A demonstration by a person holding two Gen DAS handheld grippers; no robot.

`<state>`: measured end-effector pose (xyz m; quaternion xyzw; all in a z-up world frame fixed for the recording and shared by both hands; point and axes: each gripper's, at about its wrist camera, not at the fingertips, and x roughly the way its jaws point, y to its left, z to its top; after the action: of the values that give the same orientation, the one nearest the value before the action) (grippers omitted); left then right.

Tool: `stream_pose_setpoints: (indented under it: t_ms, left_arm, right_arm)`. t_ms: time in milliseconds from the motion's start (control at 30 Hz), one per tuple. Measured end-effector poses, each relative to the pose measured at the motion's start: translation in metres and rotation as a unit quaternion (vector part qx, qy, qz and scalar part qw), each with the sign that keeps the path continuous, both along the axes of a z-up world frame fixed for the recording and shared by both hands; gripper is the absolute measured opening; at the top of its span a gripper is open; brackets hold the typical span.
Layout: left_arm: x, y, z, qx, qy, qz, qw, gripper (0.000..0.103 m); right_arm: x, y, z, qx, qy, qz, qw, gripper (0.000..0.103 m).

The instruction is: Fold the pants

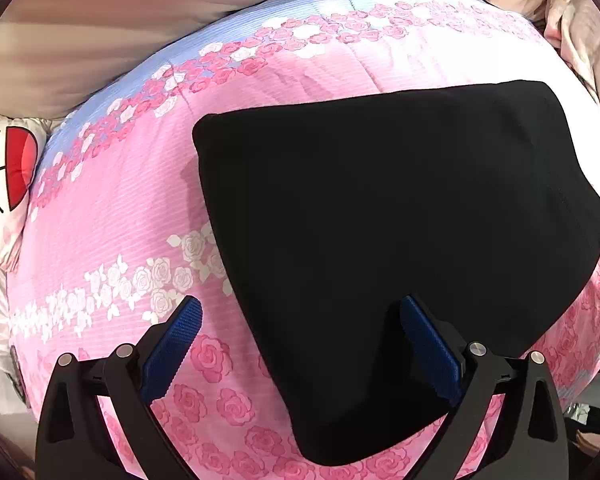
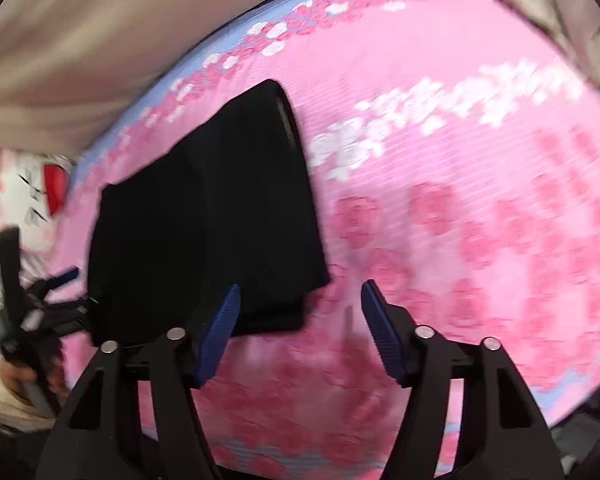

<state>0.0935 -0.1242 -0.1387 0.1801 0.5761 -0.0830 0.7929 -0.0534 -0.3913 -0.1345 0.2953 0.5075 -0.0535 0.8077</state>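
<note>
The black pants [image 1: 380, 240] lie folded into a thick rectangle on the pink rose quilt [image 1: 112, 220]. My left gripper [image 1: 300, 308] hangs open above their near left edge, with one blue pad over the quilt and the other over the black cloth. In the blurred right wrist view the pants [image 2: 204, 220] lie left of centre. My right gripper [image 2: 300, 292] is open beside their near right corner, with only quilt [image 2: 460, 200] between the pads. A blue finger [image 2: 66, 276] of the left gripper shows at the pants' left side.
A white pillow with a red mouth print [image 1: 4, 176] sits at the quilt's left edge. Beige crumpled fabric [image 1: 580, 28] lies at the far right corner. A light blue band [image 1: 260, 20] runs along the quilt's far edge. Bare quilt spreads right of the pants in the right wrist view.
</note>
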Motion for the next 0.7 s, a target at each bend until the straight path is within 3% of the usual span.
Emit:
stream_pose_setpoints:
  t_ms: [67,133,200,233,267,300,367,433,500,567,700]
  left_arm:
    - [-0.003,0.001,-0.003,0.003,0.007,0.001,1.0000,0.098]
    - [-0.003,0.003,-0.007,0.009,0.011,0.005,0.9999,0.098]
    - [-0.005,0.006,-0.011,0.014,0.014,0.006,0.9998,0.098]
    - [-0.006,0.006,-0.011,0.018,0.013,0.005,0.9997,0.098]
    - [-0.009,0.007,-0.011,0.020,0.012,0.003,0.9997,0.098]
    - [-0.011,0.007,-0.010,0.025,0.010,-0.001,0.9996,0.098]
    - [-0.014,0.008,-0.010,0.033,0.006,-0.011,0.9994,0.098]
    - [-0.016,0.011,-0.010,0.030,0.005,-0.015,0.9994,0.098]
    - [-0.016,0.014,-0.013,0.018,0.013,-0.009,0.9997,0.098]
    - [-0.014,0.016,-0.012,0.013,0.016,-0.003,0.9998,0.098]
    - [-0.017,0.013,-0.011,0.019,0.008,-0.007,0.9998,0.098]
  right_arm:
    - [0.004,-0.003,-0.013,0.052,-0.001,-0.013,0.999,0.059]
    - [0.011,0.004,-0.018,0.033,0.009,-0.007,0.999,0.038]
    - [0.011,0.012,-0.011,0.020,0.013,0.011,1.000,0.027]
    - [0.009,0.016,-0.001,0.019,0.012,0.024,0.999,0.019]
    - [0.005,0.020,0.009,0.023,0.007,0.030,0.999,0.017]
    - [-0.001,0.026,0.024,0.028,-0.001,0.041,0.999,0.006]
    - [-0.010,0.034,0.036,0.009,-0.009,0.057,0.998,0.006]
    - [-0.013,0.037,0.007,-0.032,0.032,0.061,0.997,0.009]
    - [-0.016,0.032,-0.018,-0.018,0.060,0.041,0.997,0.014]
    - [-0.021,0.030,-0.005,-0.014,0.038,0.013,0.999,0.016]
    - [-0.031,0.038,0.039,-0.106,0.017,0.005,0.994,0.025]
